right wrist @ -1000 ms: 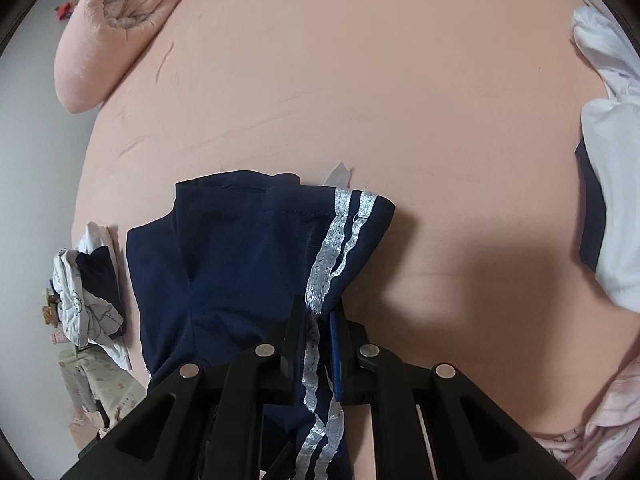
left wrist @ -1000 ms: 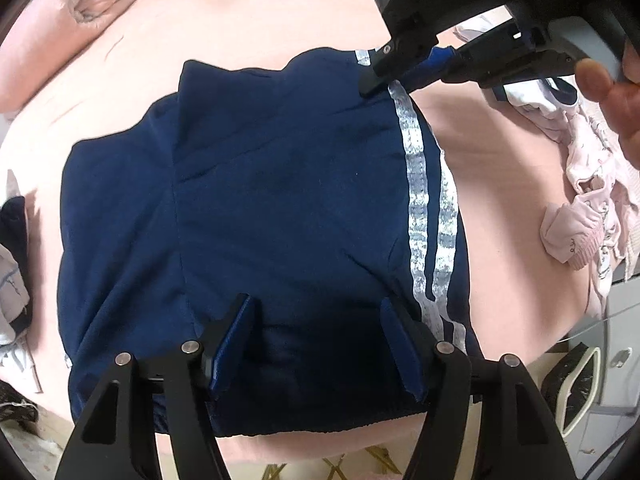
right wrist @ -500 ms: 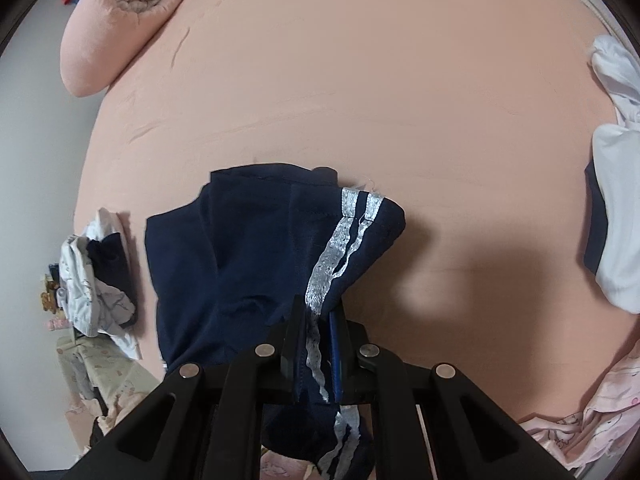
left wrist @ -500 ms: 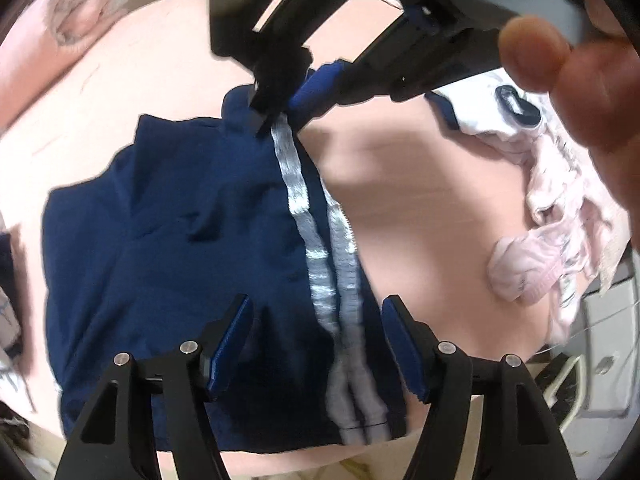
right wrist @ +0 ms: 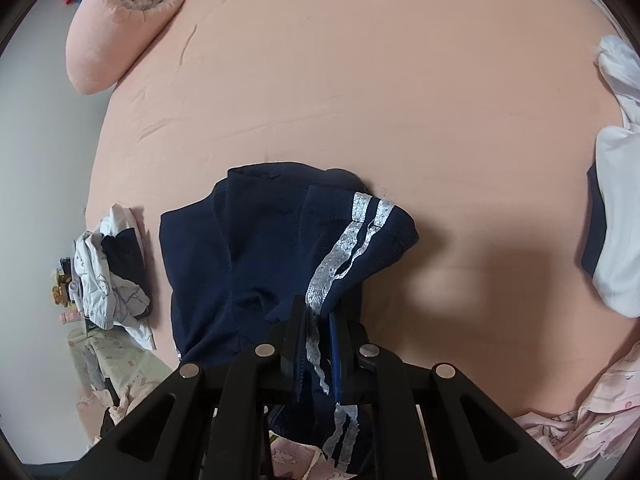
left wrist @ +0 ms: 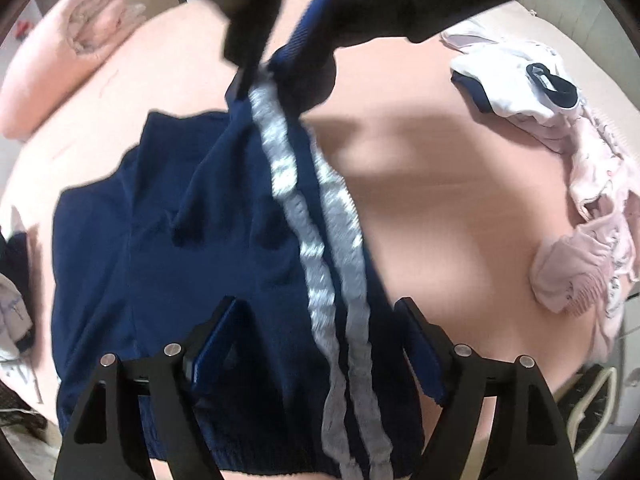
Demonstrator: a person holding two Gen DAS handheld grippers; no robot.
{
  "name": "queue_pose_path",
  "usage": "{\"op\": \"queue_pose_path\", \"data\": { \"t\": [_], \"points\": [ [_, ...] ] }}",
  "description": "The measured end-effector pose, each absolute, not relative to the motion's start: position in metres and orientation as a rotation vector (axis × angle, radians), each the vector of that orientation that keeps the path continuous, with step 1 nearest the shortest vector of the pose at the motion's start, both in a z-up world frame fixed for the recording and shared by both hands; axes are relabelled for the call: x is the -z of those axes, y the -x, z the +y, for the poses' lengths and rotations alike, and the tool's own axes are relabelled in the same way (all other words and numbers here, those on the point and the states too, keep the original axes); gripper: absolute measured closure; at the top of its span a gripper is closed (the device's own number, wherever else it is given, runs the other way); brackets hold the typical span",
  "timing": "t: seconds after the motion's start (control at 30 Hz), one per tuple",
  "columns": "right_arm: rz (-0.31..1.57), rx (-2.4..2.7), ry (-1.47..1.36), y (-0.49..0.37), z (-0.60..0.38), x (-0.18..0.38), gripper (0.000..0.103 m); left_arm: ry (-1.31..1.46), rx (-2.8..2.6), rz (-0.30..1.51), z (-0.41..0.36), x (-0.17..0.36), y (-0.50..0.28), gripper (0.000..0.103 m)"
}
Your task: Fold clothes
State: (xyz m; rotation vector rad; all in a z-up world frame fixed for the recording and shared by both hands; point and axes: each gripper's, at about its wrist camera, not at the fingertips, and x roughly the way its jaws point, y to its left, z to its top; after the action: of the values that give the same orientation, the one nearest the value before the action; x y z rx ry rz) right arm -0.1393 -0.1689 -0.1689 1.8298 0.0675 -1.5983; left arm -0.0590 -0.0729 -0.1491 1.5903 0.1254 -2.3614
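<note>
Navy shorts (left wrist: 224, 248) with two silver side stripes (left wrist: 316, 264) lie partly spread on the pink bed sheet (left wrist: 440, 184). My right gripper (left wrist: 264, 70) is shut on the striped side edge and holds it lifted, so the cloth slopes up from the bed. In the right wrist view the shorts (right wrist: 248, 248) hang from that gripper (right wrist: 319, 308), the stripe pinched between its fingers. My left gripper (left wrist: 318, 308) hovers over the waistband end near the bed's front edge. Its jaws are opening, with the striped cloth below and between them but not pressed.
A rolled pink quilt (right wrist: 120, 12) lies at the bed's far left corner. A white and navy garment (left wrist: 516, 80) and crumpled pink clothes (left wrist: 592, 240) sit on the right side. A small pile of clothes (right wrist: 108, 272) rests at the left edge.
The right gripper has raised the striped edge and come closer over the shorts. The left gripper has shifted right, from the plain navy part to over the stripes, and its jaws have widened.
</note>
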Motion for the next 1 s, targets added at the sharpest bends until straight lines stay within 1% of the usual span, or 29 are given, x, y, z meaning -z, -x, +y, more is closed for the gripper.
{"op": "queue_pose_path", "data": {
  "t": [0.2,0.43,0.57,0.7,0.77,0.9,1.0],
  "points": [
    [0.069,1.593,-1.815,0.136,-0.172,0.164,0.095,-1.570,2.341,0.086,-0.072,0.153,0.070,0.025],
    [0.083,1.591,-1.799,0.133,-0.173,0.161,0.095,-1.596,2.328,0.168,-0.090,0.157,0.070,0.025],
    [0.084,1.597,-1.791,0.132,-0.173,0.158,0.095,-1.619,2.328,0.259,-0.106,0.157,0.066,0.026],
    [0.095,1.610,-1.781,0.131,-0.172,0.154,0.095,-1.640,2.342,0.278,-0.118,0.157,0.060,0.027],
    [0.096,1.615,-1.782,0.132,-0.171,0.155,0.095,-1.650,2.348,0.311,-0.124,0.157,0.056,0.034],
    [0.086,1.623,-1.790,0.134,-0.168,0.159,0.095,-1.640,2.394,0.276,-0.128,0.154,0.051,0.060],
    [0.081,1.633,-1.795,0.136,-0.165,0.164,0.095,-1.644,2.430,0.279,-0.131,0.155,0.050,0.069]
  ]
}}
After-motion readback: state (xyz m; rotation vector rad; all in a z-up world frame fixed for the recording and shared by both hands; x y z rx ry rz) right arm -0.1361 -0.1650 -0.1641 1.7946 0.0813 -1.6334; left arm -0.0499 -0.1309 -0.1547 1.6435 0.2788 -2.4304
